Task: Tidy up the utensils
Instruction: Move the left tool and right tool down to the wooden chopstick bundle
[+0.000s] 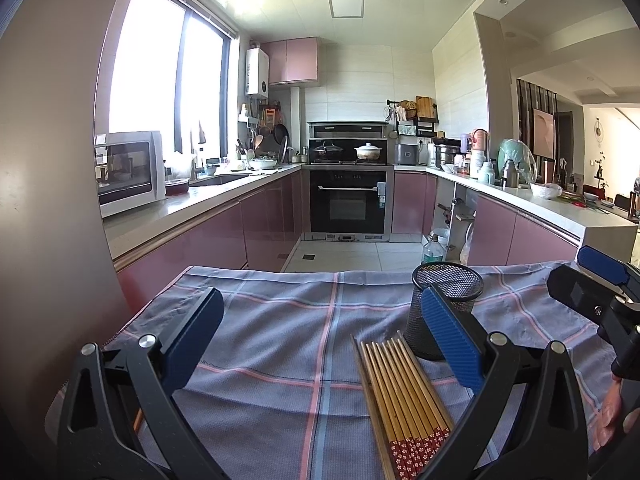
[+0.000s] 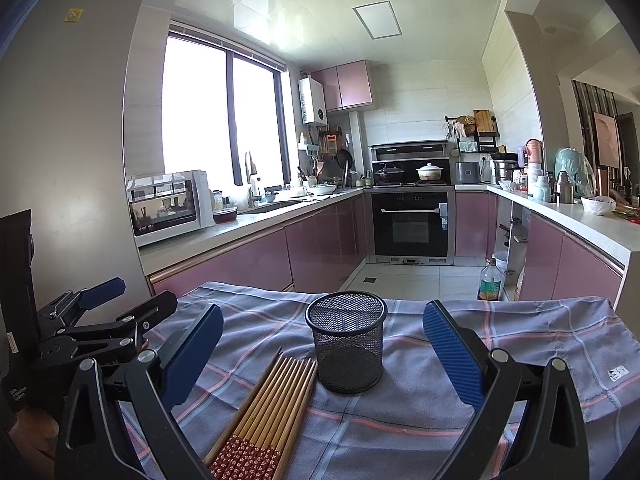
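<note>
We hold left tool and right tool spread, empty, above table; chopsticks bundled beside upright mesh holder, ready for loading.

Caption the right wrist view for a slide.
Open right gripper faces an empty mesh cup beside a row of chopsticks on a plaid cloth.
</note>
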Demonstrator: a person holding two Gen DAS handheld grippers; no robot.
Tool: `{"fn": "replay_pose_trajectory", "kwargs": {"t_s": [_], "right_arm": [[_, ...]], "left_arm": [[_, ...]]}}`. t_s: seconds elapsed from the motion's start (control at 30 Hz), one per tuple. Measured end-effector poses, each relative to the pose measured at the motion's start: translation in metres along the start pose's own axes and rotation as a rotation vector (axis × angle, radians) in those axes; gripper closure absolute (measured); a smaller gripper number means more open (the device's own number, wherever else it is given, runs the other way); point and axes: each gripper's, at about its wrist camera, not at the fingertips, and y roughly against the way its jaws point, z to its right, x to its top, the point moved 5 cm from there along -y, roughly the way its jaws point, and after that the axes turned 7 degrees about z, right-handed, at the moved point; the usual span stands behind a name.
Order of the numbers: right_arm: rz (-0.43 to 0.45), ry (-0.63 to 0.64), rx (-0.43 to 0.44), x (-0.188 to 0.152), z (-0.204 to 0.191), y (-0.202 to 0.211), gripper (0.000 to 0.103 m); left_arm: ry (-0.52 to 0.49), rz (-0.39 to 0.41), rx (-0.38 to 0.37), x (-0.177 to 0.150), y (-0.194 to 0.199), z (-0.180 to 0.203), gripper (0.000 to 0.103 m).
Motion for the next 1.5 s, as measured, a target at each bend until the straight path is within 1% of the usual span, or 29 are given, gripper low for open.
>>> {"fn": "replay_pose_trajectory", "kwargs": {"t_s": [0.1,0.17,0.27,0.37,0.43,0.5,0.53,0.6,0.63,0.73,0.77,0.8,0.93,1.0,1.07,1.13,1.2,1.33,1.5], "right_arm": [[-0.012,0.001,0.008,-0.002,0.000,-0.001,0.006],[-0.036,-0.003,0.015,-0.005,0.000,-0.004,0.006],[-0.109,0.008,0.024,-0.017,-0.002,-0.014,0.006],[-0.222,0.021,0.055,-0.036,-0.007,-0.030,0.007],[-0.302,0.031,0.068,-0.052,-0.010,-0.041,0.014],[-0.374,0.027,0.084,-0.066,-0.012,-0.051,0.024],[-0.407,0.022,0.091,-0.073,-0.014,-0.055,0.027],[-0.473,0.008,0.104,-0.086,-0.014,-0.064,0.037],[-0.504,0.002,0.110,-0.093,-0.015,-0.068,0.039],[-0.582,-0.014,0.122,-0.109,-0.015,-0.078,0.052],[-0.603,-0.019,0.127,-0.113,-0.015,-0.081,0.059],[-0.619,-0.022,0.129,-0.115,-0.015,-0.083,0.064],[-0.653,-0.035,0.123,-0.122,-0.011,-0.089,0.073],[-0.655,-0.043,0.128,-0.123,-0.010,-0.090,0.076],[-0.659,-0.039,0.127,-0.123,-0.008,-0.091,0.077],[-0.667,-0.040,0.128,-0.125,-0.007,-0.092,0.077],[-0.676,-0.034,0.124,-0.124,-0.006,-0.092,0.077],[-0.682,0.024,0.096,-0.122,-0.011,-0.099,0.077],[-0.682,0.064,0.065,-0.120,-0.013,-0.111,0.077]], "left_arm": [[0.002,-0.014,-0.006,-0.002,-0.002,0.000,0.006],[0.001,-0.029,-0.009,-0.005,-0.004,-0.001,0.006],[0.004,-0.098,-0.036,-0.015,-0.014,-0.002,0.006],[-0.009,-0.180,-0.054,-0.032,-0.026,-0.004,0.006],[-0.019,-0.241,-0.066,-0.046,-0.034,-0.005,0.010],[-0.030,-0.303,-0.086,-0.060,-0.043,-0.006,0.018],[-0.036,-0.331,-0.094,-0.068,-0.047,-0.005,0.018],[-0.031,-0.377,-0.124,-0.078,-0.052,-0.004,0.024],[-0.029,-0.394,-0.143,-0.087,-0.057,-0.003,0.025],[-0.040,-0.442,-0.179,-0.101,-0.066,0.002,0.030],[-0.043,-0.458,-0.193,-0.106,-0.069,0.005,0.035],[-0.045,-0.475,-0.206,-0.110,-0.072,0.009,0.037],[-0.044,-0.532,-0.245,-0.123,-0.081,0.018,0.040],[-0.046,-0.556,-0.253,-0.128,-0.087,0.021,0.048],[-0.052,-0.580,-0.256,-0.133,-0.092,0.024,0.050],[-0.050,-0.585,-0.268,-0.133,-0.095,0.028,0.051],[-0.066,-0.592,-0.268,-0.132,-0.096,0.029,0.058],[-0.052,-0.627,-0.296,-0.131,-0.102,0.028,0.061],[-0.079,-0.649,-0.290,-0.129,-0.110,0.029,0.063]]}}
